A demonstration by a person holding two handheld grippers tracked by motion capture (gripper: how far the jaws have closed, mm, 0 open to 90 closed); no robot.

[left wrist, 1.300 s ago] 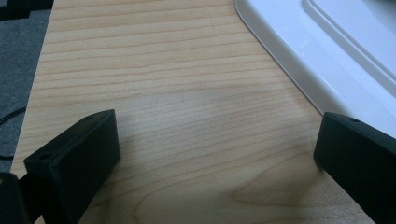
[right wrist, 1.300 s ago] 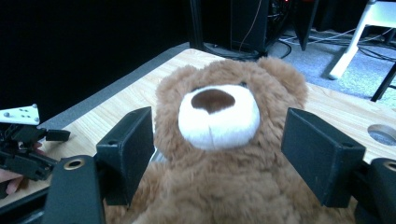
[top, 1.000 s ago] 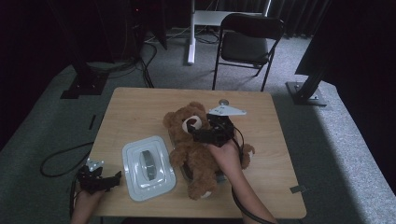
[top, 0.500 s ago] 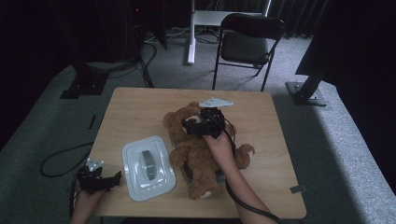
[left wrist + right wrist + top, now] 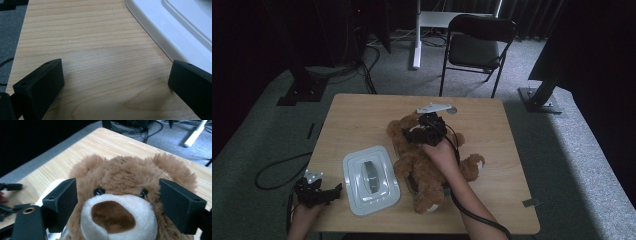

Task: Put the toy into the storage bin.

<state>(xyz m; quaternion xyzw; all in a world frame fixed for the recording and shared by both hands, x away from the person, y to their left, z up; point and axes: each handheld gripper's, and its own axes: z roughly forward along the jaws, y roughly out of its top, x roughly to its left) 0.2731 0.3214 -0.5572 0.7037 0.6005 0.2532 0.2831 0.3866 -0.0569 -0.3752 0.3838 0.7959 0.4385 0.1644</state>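
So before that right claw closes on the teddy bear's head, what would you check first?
1. Jaws of the right gripper wide enough for the head: ok; they have just been closing a little, with the muzzle between them.
2. Pads pressing on the fur: not ok, gaps remain on both sides.
3. teddy bear lying fully on the table: ok.
4. white lid away from the bear: not ok, it sits right beside the bear's arm.
5. left gripper out of the way: ok, open near the table's front corner.
6. Grip secure on soft plush: cannot tell.
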